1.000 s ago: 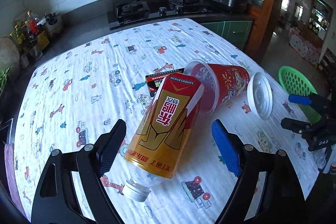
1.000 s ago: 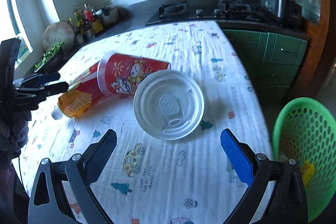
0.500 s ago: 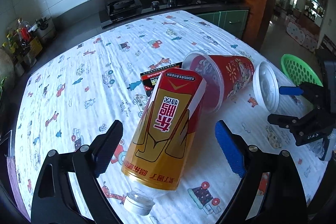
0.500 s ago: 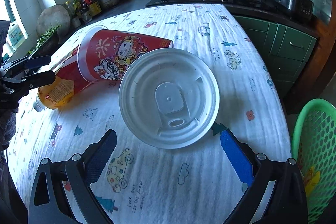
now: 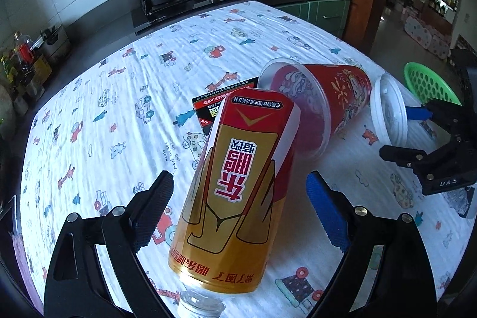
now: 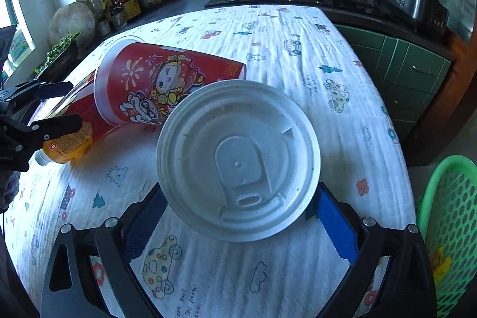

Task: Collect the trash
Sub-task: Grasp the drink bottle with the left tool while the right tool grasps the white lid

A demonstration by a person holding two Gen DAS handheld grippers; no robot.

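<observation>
Two grippers each face their own piece of trash on the table with the cartoon cloth (image 6: 313, 85). One is the left gripper (image 5: 238, 213), and its jaws are spread wide with the yellow and red bottle (image 5: 238, 184) lying between them. The bottle lies on its side, its long way running straight out from the gripper, with the white cap (image 5: 199, 309) at the near end and the far end leaning on the red paper cup (image 5: 337, 91). There is a gap on both sides, so the pads do not touch the bottle yet. I think this hand is best placed to squeeze the bottle across its round body. The other is the right gripper (image 6: 238, 216), and the flat white lid (image 6: 238, 160) sits right in front of it, between its two pads. Its jaws are closing on the lid, and the pads look close to the rim or just touching it; I cannot tell which. The green basket (image 6: 450, 216) stands off the table on the right hand's side, so the lid has the shorter trip there.
</observation>
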